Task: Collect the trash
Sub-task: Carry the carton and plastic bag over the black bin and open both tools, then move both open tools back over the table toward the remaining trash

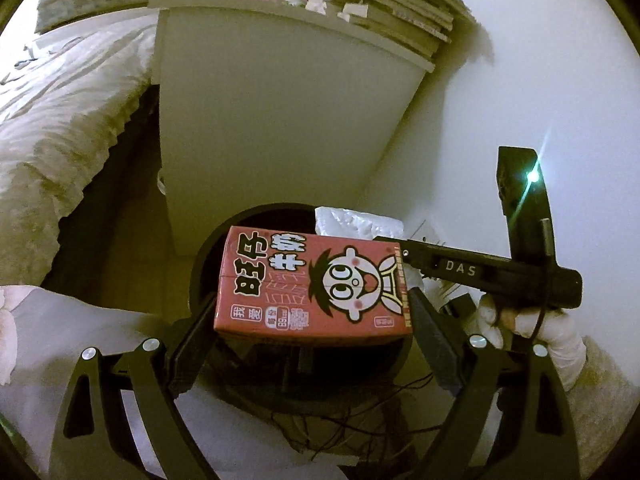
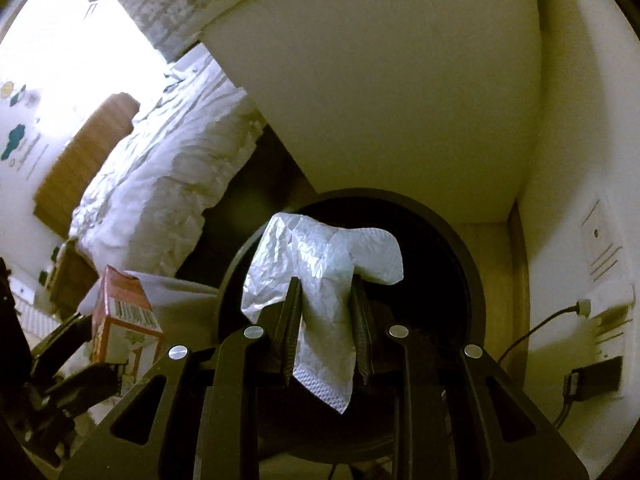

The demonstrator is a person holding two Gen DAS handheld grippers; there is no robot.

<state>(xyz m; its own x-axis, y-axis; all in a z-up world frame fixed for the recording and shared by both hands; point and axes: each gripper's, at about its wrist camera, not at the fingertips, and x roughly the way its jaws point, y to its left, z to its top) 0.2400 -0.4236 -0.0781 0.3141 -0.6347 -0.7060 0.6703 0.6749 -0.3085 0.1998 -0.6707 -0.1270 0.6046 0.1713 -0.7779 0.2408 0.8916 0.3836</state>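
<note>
My left gripper pinches a red milk carton by its short ends, holding it sideways over the round black bin. The bin's rim shows on the left and below the carton. My right gripper is clamped on a crumpled white wrapper — thin, creased plastic with a dimpled edge — that droops over the bin's dark opening.

Room is tight: the smooth white nightstand stands just behind the bin, the wall closes the right side, and the bed with its rumpled quilt sits left, a dark gap beneath its edge. Books are stacked on the nightstand's top. In the left view my gloved right hand is just beside the carton, near the rim. A cable runs along the wall by the bin.
</note>
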